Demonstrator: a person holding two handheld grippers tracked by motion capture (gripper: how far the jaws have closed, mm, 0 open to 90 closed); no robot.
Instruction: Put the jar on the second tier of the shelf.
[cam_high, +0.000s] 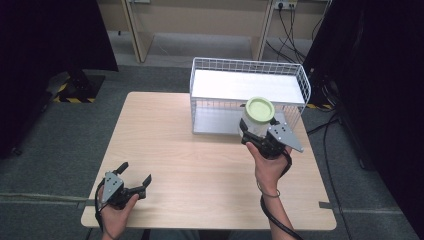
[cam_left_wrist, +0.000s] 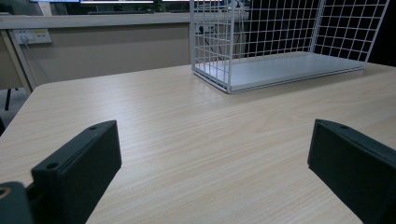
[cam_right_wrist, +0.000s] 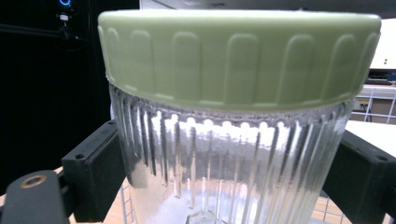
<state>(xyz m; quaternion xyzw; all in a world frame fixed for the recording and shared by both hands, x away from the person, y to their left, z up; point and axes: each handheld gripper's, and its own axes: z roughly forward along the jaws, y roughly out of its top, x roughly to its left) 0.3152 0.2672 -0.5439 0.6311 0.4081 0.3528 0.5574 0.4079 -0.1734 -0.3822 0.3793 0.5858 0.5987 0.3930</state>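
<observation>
A clear ribbed jar (cam_high: 256, 125) with a pale green screw lid (cam_high: 260, 109) is held upright above the table, just in front of the white wire basket (cam_high: 248, 95). My right gripper (cam_high: 260, 136) is shut on the jar's glass body below the lid. In the right gripper view the jar (cam_right_wrist: 233, 163) sits between the two black jaws, its lid (cam_right_wrist: 238, 56) spanning the top. My left gripper (cam_high: 134, 176) rests low near the table's front left corner, open with nothing in it. In the left gripper view its jaws stand wide apart over bare wood.
The wooden table (cam_high: 200, 170) has bare room in the middle and front. The wire basket (cam_left_wrist: 275, 46) stands at the back right with a white shelf top and a white floor. Dark screens flank the table; cables and sockets lie behind.
</observation>
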